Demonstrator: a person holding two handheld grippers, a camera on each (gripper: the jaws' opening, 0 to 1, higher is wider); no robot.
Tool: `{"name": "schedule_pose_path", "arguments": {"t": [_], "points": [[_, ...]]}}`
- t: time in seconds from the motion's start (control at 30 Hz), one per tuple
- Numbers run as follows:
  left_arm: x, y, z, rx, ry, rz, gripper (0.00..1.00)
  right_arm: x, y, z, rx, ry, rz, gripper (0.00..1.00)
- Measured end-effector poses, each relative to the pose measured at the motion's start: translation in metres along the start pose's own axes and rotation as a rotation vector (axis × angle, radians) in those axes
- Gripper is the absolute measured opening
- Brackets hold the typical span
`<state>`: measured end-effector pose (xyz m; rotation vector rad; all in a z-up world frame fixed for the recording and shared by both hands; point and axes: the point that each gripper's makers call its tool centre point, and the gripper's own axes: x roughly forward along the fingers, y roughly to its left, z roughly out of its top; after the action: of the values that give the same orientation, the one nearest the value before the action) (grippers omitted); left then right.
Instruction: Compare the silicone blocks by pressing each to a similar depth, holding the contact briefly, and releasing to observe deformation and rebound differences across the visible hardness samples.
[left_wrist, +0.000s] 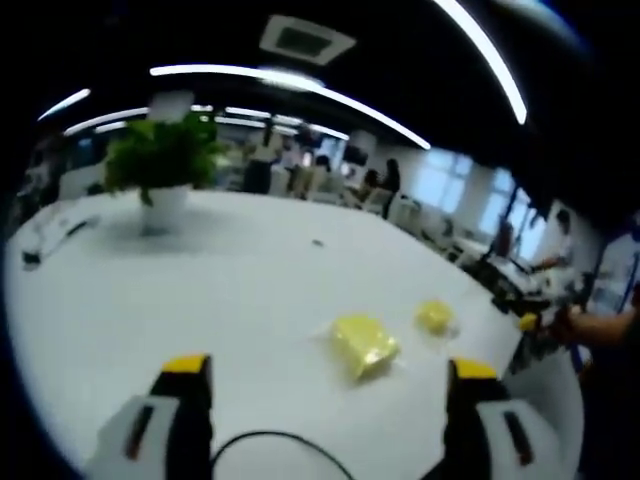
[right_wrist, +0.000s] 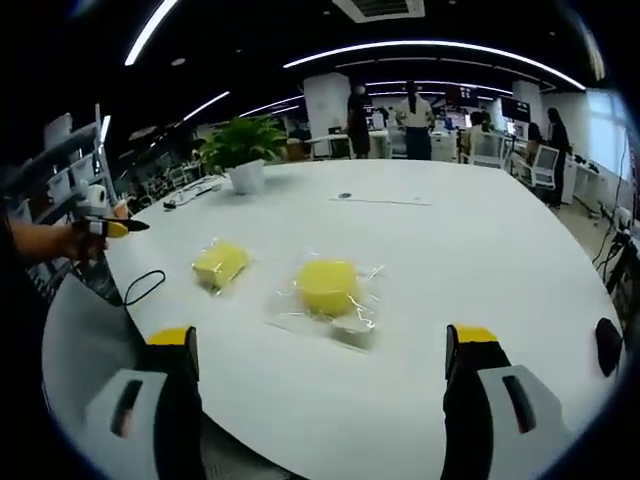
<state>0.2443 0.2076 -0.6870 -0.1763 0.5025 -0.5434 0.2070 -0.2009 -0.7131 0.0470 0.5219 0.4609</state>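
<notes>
Two yellow silicone blocks lie on a large white table (right_wrist: 480, 250), each inside clear, crinkled plastic wrap. In the right gripper view the round block (right_wrist: 327, 285) is a thick, smooth disc sitting near the middle of the picture, its wrap spreading flat around it with a small pale piece at the near edge. The squarish block (right_wrist: 221, 264) lies just beside it to the left, flatter, with soft corners and a glossy wrap. In the left gripper view the same squarish block (left_wrist: 364, 344) is nearer and looks like a slab with rounded edges, while the round block (left_wrist: 434, 316) sits beyond it toward the table's right edge.

The right gripper (right_wrist: 322, 350) hangs above the near table edge with its jaws spread wide, holding nothing; both blocks lie ahead between the line of the jaws, not touched. The left gripper (left_wrist: 331, 378) is likewise wide open and empty over the tabletop, the squarish block just ahead of it and apart from both yellow-tipped, grey jaws. A thin black cable (left_wrist: 262, 445) loops across the table between its jaws.

The tabletop is smooth, matte and curved at its rim, with broad bare surface around the blocks. A leafy green plant (right_wrist: 243, 142) in a white pot stands well apart toward the far side. A person's hand (right_wrist: 85, 238) shows at the left rim of the right gripper view, by the table's edge. Beyond the table are office desks, chairs and people standing under long ceiling light strips.
</notes>
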Motion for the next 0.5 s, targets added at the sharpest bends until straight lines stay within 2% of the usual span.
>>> {"name": "schedule_pose_path", "arguments": {"t": [0.2, 0.33, 0.5], "points": [[-0.001, 0.003, 0.001, -0.023, -0.013, 0.006, 1.00, -0.005, -0.007, 0.010, 0.059, -0.037, -0.010, 0.96], [-0.001, 0.004, 0.004, -0.080, -0.047, 0.001, 1.00, -0.005, -0.012, 0.017, 0.091, -0.063, -0.020, 0.96], [0.001, 0.005, 0.003, -0.080, -0.035, 0.001, 1.00, -0.004, -0.011, 0.021, 0.107, -0.077, -0.021, 0.96]]}}
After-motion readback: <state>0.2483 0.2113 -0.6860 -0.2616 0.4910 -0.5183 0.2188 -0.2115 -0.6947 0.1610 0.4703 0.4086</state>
